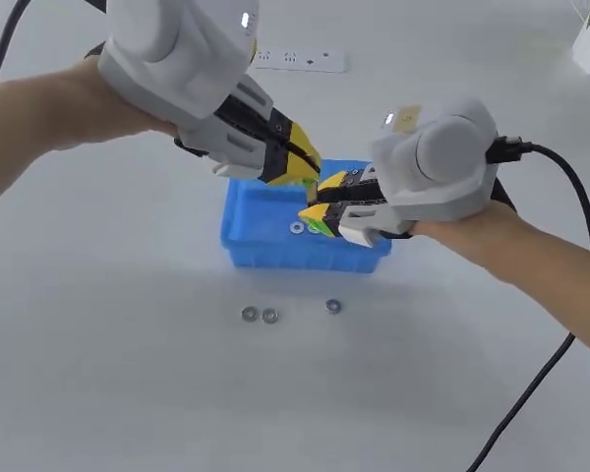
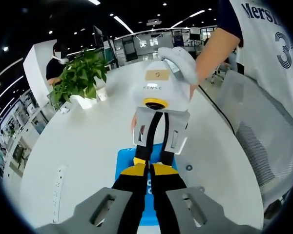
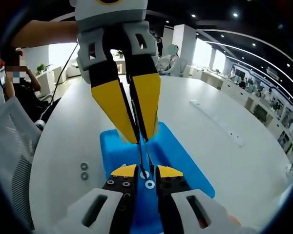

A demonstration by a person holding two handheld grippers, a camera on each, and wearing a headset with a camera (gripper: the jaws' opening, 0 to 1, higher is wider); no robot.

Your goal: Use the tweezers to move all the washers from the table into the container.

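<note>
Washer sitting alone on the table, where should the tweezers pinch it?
Probably its ring wall: the lone washer lies flat on the table, so come straight down with the tweezers, one tip in the hole, one outside the rim.

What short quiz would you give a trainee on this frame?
1. True or false: the tweezers sit between the yellow jaws of the left gripper.
2. The tweezers' tips point down into: A the blue container, B a plant pot, C a wall socket.
3. How many washers lie on the table outside the container?
Key: 1 true; 2 A; 3 three.
</note>
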